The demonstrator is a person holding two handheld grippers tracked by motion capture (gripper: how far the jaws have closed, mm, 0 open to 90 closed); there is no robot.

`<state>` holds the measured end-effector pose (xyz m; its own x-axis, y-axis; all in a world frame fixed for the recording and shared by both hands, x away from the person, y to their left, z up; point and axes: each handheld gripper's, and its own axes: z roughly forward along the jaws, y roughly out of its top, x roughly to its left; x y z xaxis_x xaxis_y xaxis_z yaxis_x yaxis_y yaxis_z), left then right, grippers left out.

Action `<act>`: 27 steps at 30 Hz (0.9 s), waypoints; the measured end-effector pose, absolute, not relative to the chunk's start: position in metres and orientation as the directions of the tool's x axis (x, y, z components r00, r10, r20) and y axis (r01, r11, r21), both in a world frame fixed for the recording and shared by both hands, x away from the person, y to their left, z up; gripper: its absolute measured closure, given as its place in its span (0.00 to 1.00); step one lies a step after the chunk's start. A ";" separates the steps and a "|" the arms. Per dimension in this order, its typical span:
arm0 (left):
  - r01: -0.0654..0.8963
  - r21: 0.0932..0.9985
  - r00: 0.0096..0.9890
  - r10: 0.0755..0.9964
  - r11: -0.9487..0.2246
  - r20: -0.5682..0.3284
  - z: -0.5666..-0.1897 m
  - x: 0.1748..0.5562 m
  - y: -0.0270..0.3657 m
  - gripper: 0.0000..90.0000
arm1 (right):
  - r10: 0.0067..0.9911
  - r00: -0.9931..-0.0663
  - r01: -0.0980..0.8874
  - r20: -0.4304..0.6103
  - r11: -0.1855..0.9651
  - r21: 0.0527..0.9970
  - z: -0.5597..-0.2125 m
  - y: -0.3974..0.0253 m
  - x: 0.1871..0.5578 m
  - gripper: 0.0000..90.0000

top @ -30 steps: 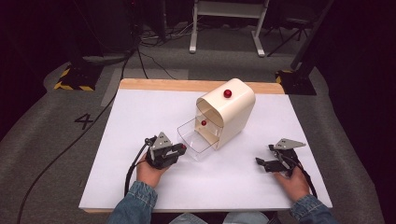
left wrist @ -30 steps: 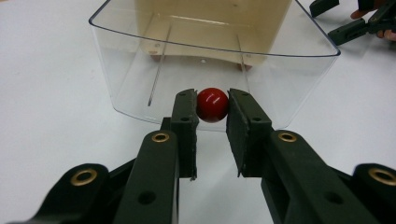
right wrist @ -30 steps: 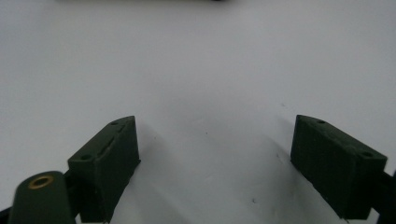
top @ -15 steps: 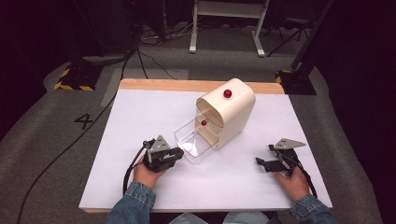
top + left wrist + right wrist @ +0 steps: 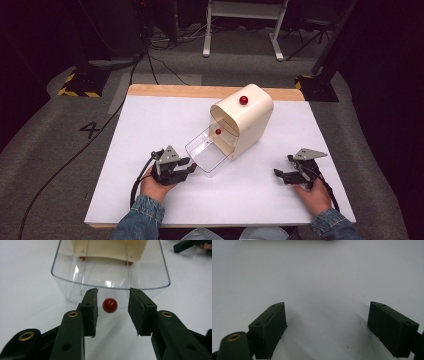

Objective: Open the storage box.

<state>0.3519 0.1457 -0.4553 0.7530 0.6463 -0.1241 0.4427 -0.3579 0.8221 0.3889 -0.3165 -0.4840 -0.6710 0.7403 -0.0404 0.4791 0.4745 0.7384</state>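
A cream cabinet (image 5: 250,120) stands mid-table with a red knob (image 5: 243,100) on top and another red knob (image 5: 218,131) on its front. Its clear plastic drawer (image 5: 207,150) is pulled out toward me. My left gripper (image 5: 189,166) is at the drawer's front end. In the left gripper view the left gripper (image 5: 113,292) is open, its jaws on either side of the drawer's small red knob (image 5: 110,305) without touching it. My right gripper (image 5: 277,174) rests on the table to the right, open, and the right gripper (image 5: 327,306) has only white tabletop between its jaws.
The white tabletop (image 5: 165,115) has a wooden strip (image 5: 170,90) along its far edge. Beyond it lie grey floor, cables and a white stand (image 5: 240,30). The right gripper's black jaw (image 5: 185,245) shows far off in the left gripper view.
My left gripper has drawn back a little toward me and the clear drawer stands slightly farther out. The right gripper has not moved.
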 end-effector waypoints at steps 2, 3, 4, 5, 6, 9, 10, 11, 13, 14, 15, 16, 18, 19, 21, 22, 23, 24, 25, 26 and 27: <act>0.428 0.833 0.757 0.642 -0.350 -0.119 -0.448 0.352 0.146 0.64 | 0.740 -0.671 0.478 -0.042 0.475 0.738 -0.484 -0.316 0.389 0.17; 0.422 0.845 0.757 0.641 -0.330 -0.128 -0.445 0.351 0.146 0.63 | 0.740 -0.671 0.477 -0.043 0.475 0.739 -0.484 -0.316 0.389 0.17; 0.422 0.845 0.758 0.639 -0.328 -0.130 -0.442 0.352 0.146 0.63 | 0.740 -0.671 0.477 -0.043 0.475 0.739 -0.484 -0.316 0.389 0.17; 0.430 0.842 0.754 0.642 -0.325 -0.138 -0.437 0.353 0.144 0.63 | 0.740 -0.671 0.476 -0.044 0.476 0.740 -0.484 -0.316 0.388 0.17; 0.424 0.844 0.757 0.640 -0.329 -0.131 -0.434 0.354 0.143 0.62 | 0.741 -0.670 0.474 -0.047 0.477 0.740 -0.484 -0.316 0.388 0.17; 0.413 0.848 0.760 0.638 -0.331 -0.122 -0.421 0.357 0.141 0.61 | 0.741 -0.669 0.471 -0.053 0.479 0.741 -0.484 -0.316 0.388 0.17; 0.413 0.850 0.760 0.638 -0.327 -0.124 -0.418 0.358 0.140 0.61 | 0.742 -0.669 0.472 -0.053 0.478 0.741 -0.484 -0.316 0.388 0.17; 0.415 0.848 0.757 0.643 -0.329 -0.120 -0.415 0.359 0.139 0.60 | 0.741 -0.669 0.471 -0.055 0.479 0.741 -0.484 -0.316 0.388 0.17; 0.413 0.847 0.749 0.654 -0.336 -0.106 -0.409 0.362 0.137 0.60 | 0.742 -0.668 0.471 -0.056 0.480 0.741 -0.484 -0.316 0.388 0.17; 0.413 0.847 0.749 0.654 -0.336 -0.106 -0.409 0.362 0.137 0.60 | 0.742 -0.668 0.471 -0.056 0.480 0.741 -0.484 -0.316 0.388 0.17; 0.412 0.847 0.751 0.651 -0.336 -0.107 -0.406 0.363 0.137 0.60 | 0.742 -0.668 0.473 -0.052 0.478 0.740 -0.484 -0.316 0.388 0.17; 0.413 0.849 0.754 0.646 -0.331 -0.115 -0.399 0.366 0.135 0.59 | 0.742 -0.668 0.473 -0.052 0.478 0.740 -0.484 -0.316 0.388 0.17; 0.410 0.849 0.757 0.644 -0.335 -0.111 -0.396 0.368 0.135 0.59 | 0.742 -0.668 0.473 -0.052 0.478 0.740 -0.484 -0.316 0.388 0.17; 0.408 0.851 0.758 0.642 -0.331 -0.113 -0.394 0.370 0.134 0.59 | 0.742 -0.668 0.473 -0.052 0.478 0.740 -0.484 -0.316 0.388 0.17; 0.399 0.857 0.763 0.636 -0.325 -0.114 -0.386 0.374 0.131 0.58 | 0.742 -0.668 0.473 -0.052 0.478 0.740 -0.484 -0.316 0.388 0.17; 0.398 0.859 0.766 0.632 -0.323 -0.117 -0.384 0.376 0.130 0.58 | 0.742 -0.668 0.474 -0.051 0.478 0.740 -0.484 -0.316 0.388 0.17; 0.395 0.861 0.768 0.629 -0.320 -0.118 -0.381 0.377 0.128 0.58 | 0.742 -0.668 0.474 -0.051 0.477 0.740 -0.484 -0.316 0.388 0.17; 0.386 0.865 0.771 0.627 -0.321 -0.111 -0.379 0.378 0.127 0.58 | 0.742 -0.668 0.474 -0.051 0.477 0.740 -0.484 -0.316 0.388 0.17; 0.380 0.869 0.775 0.623 -0.316 -0.112 -0.378 0.380 0.125 0.58 | 0.742 -0.668 0.473 -0.052 0.478 0.740 -0.484 -0.316 0.388 0.17; 0.380 0.869 0.775 0.623 -0.316 -0.112 -0.378 0.380 0.125 0.57 | 0.742 -0.668 0.473 -0.052 0.478 0.740 -0.484 -0.316 0.388 0.17; 0.375 0.873 0.775 0.622 -0.313 -0.110 -0.376 0.382 0.123 0.57 | 0.742 -0.668 0.473 -0.053 0.478 0.740 -0.484 -0.316 0.388 0.17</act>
